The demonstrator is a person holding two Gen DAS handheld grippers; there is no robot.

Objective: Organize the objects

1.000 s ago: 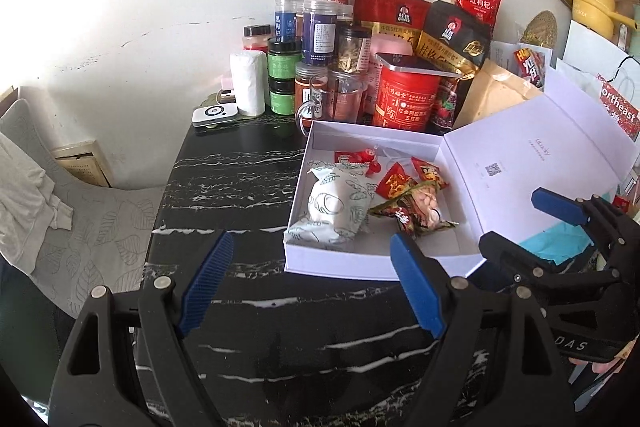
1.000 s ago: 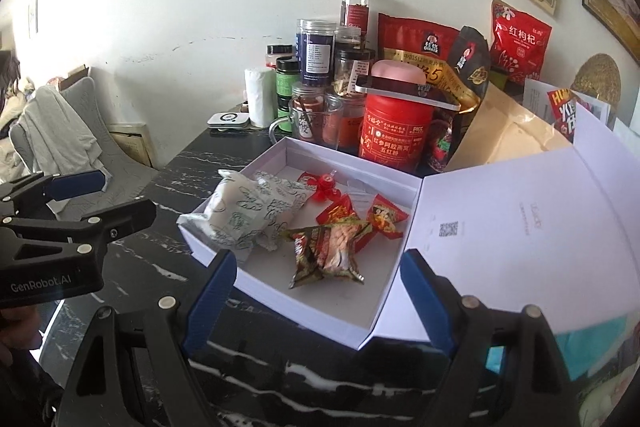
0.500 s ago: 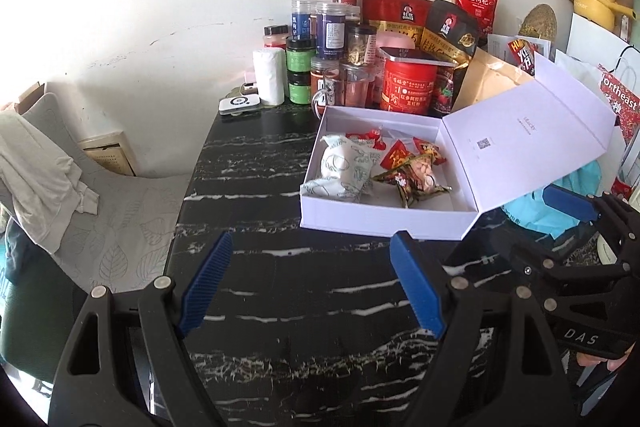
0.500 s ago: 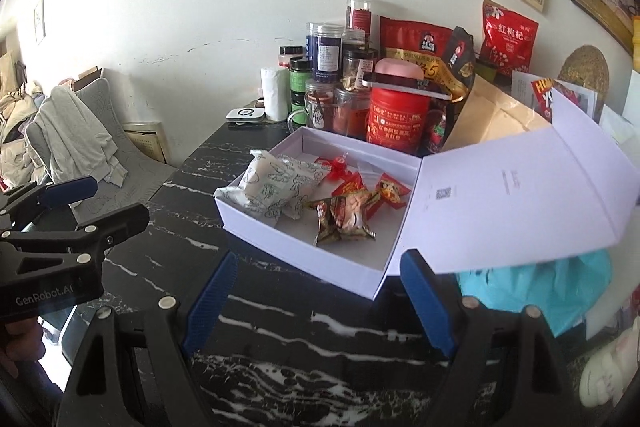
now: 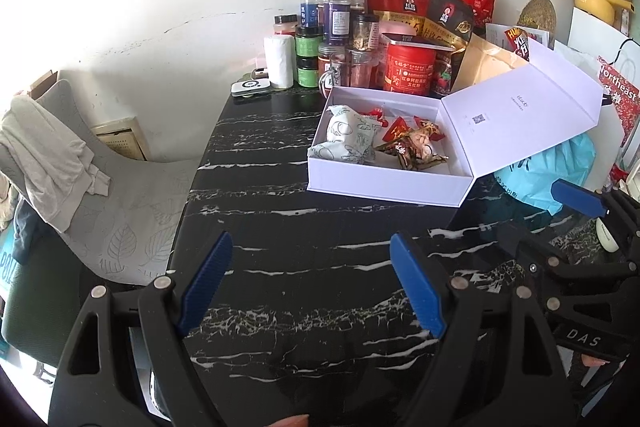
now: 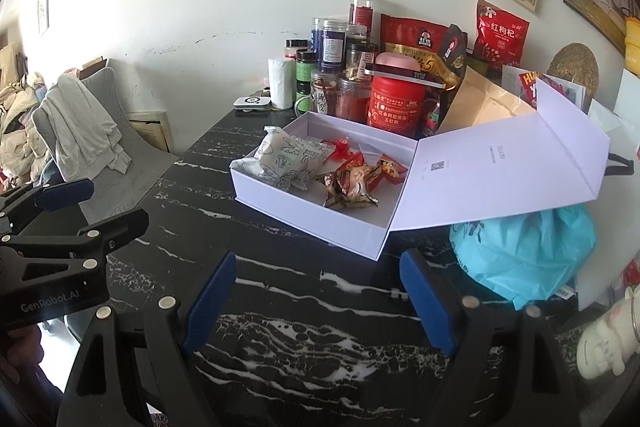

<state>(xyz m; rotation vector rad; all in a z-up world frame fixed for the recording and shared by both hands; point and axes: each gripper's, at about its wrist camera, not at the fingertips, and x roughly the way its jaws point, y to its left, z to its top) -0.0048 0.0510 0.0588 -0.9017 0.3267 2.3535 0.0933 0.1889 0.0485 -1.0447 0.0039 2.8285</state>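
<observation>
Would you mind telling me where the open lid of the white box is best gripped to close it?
Grip the lid at its folded outer flap, coming from the right side. That free edge stands raised opposite the hinge, clear of the snacks and the teal bag.

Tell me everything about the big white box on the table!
The white box looks like stiff cardboard, shallow and rectangular. It sits flat on the black marbled table, in front of the jars and red tin. Its hinged lid is flipped open to the right, leaning over a blue plastic bag, with small print and a square code inside. The box holds a white patterned packet resting against its left wall, plus red and brown snack wrappers. Neither gripper touches it.
</observation>
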